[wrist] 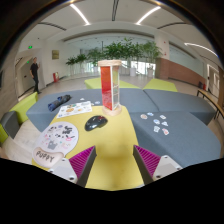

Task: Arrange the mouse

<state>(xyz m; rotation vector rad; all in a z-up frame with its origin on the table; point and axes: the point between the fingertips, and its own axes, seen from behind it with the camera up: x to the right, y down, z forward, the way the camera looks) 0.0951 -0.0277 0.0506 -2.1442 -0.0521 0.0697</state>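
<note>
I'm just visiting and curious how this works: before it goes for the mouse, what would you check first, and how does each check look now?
1. Hand-held gripper open: ok.
2. Nothing between its fingers: ok.
3. Mouse in sight on yellow table: ok.
4. Straight path to mouse free: ok.
5. Mouse lined up with gripper: not ok, it lies ahead and left.
6. Tall clear container beyond, apart from mouse: ok.

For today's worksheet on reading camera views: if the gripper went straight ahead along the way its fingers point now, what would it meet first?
Probably the tall clear container standing beyond the open gripper, after bare yellow table. The black mouse lies slightly to the left of that line, though depth is hard to judge.
</note>
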